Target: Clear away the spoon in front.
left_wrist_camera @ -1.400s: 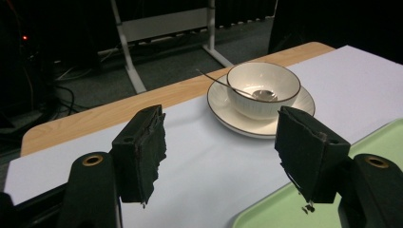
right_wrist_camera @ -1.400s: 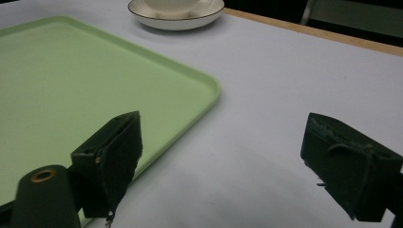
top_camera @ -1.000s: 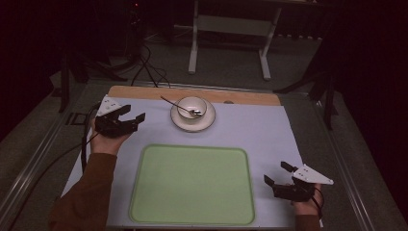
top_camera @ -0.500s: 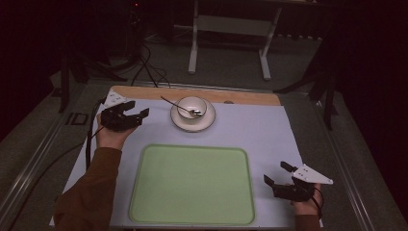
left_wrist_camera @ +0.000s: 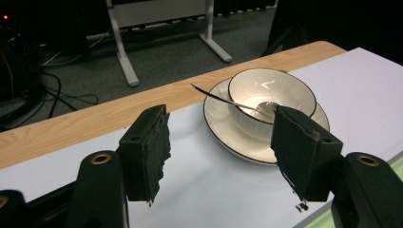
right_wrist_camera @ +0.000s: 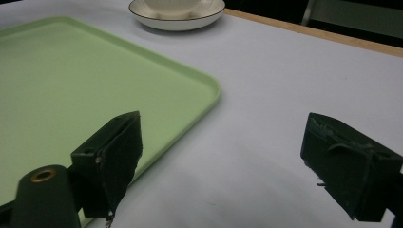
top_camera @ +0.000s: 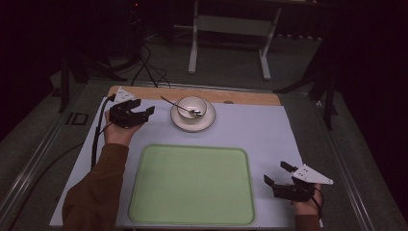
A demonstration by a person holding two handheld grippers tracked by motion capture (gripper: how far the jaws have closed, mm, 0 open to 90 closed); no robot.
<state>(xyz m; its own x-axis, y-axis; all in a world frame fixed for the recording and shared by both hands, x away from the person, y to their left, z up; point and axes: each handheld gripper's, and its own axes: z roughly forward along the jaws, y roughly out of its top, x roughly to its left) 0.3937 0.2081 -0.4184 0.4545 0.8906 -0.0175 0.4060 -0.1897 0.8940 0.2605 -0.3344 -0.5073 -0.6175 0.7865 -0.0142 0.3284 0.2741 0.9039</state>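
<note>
Left gripper (top_camera: 142, 113) fingers spread, empty; right (top_camera: 278, 178) likewise. Bowl (top_camera: 191, 107) at your 12: stiff, brittle, slick. Pinch rim; spoon (top_camera: 182, 107) loose.

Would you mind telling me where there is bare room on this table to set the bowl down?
The green tray is bare throughout. White mat is free between the saucer and the right claw. It is tighter between the left claw and the bowl with its spoon.
</note>
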